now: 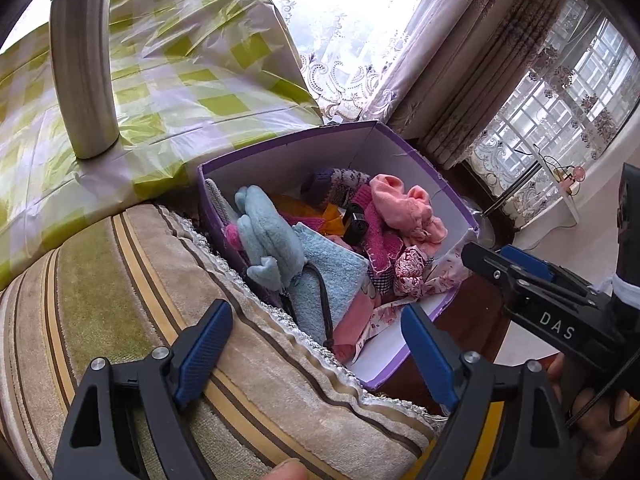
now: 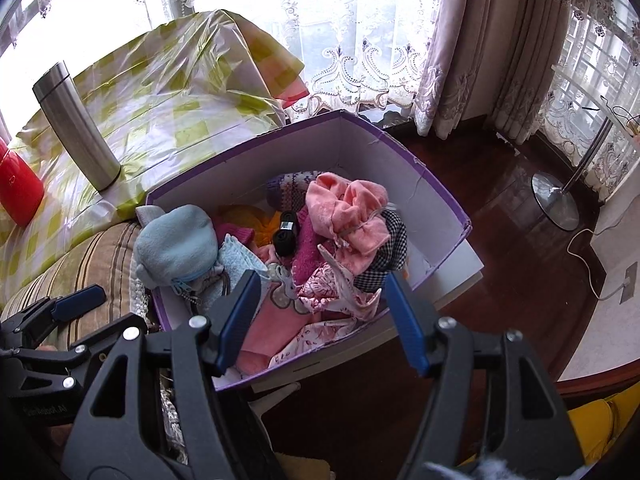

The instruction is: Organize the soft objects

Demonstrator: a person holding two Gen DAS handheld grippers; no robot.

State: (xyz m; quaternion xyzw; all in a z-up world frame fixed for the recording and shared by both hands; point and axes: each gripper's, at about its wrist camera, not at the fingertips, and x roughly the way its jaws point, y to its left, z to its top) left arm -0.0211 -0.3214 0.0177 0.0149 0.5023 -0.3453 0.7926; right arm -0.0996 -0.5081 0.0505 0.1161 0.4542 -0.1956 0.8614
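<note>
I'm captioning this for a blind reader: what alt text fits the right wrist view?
Open tongs hover over a purple box heaped with soft clothes, a pink garment on top. A steel flask stands on the checked cloth behind.

One purple box of soft things, one steel flask, one red container (cut by the frame's left edge), one striped cushion, two grippers.
</note>
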